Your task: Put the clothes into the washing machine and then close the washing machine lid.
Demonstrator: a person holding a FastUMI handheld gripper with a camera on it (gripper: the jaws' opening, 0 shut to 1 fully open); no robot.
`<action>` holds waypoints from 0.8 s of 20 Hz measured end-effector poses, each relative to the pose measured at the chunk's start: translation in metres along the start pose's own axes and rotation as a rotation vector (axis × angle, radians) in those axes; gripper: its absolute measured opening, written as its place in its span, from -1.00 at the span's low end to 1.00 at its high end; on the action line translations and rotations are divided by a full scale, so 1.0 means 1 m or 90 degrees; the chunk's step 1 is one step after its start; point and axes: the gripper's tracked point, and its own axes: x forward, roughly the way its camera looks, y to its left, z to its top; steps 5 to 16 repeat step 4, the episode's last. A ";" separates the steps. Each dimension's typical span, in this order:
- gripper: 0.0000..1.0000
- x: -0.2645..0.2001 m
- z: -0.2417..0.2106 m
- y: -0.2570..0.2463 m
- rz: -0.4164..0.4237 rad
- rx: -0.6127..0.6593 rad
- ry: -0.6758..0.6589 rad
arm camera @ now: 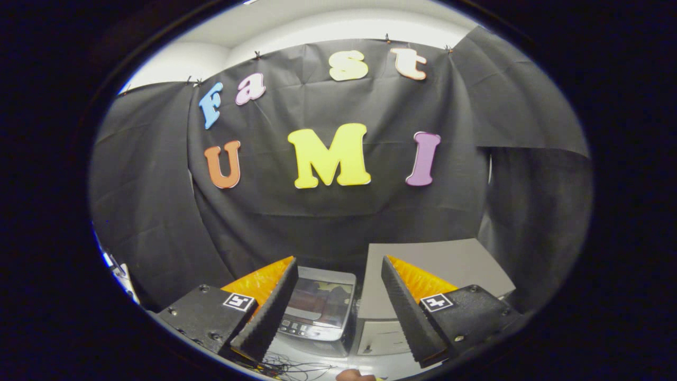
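1. Here our gripper (336, 301) stands wide open and holds nothing, raised well above the washing machine (317, 309), probably for a free overview.
2. The lid (320, 301) looks down; clothes we cannot make out.

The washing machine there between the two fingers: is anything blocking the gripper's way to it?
Nothing visible does. The gripper is open and holds nothing, and the washing machine sits just ahead between the fingers with its lid down. A grey cabinet stands beside the machine, not in front.
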 end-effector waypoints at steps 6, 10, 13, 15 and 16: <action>0.98 -0.062 -0.020 -0.011 0.005 0.001 -0.022; 0.98 -0.062 -0.020 -0.011 0.005 0.001 -0.022; 0.98 -0.062 -0.020 -0.011 0.005 0.001 -0.022; 0.98 -0.062 -0.020 -0.011 0.005 0.001 -0.022; 0.98 -0.062 -0.020 -0.011 0.005 0.001 -0.022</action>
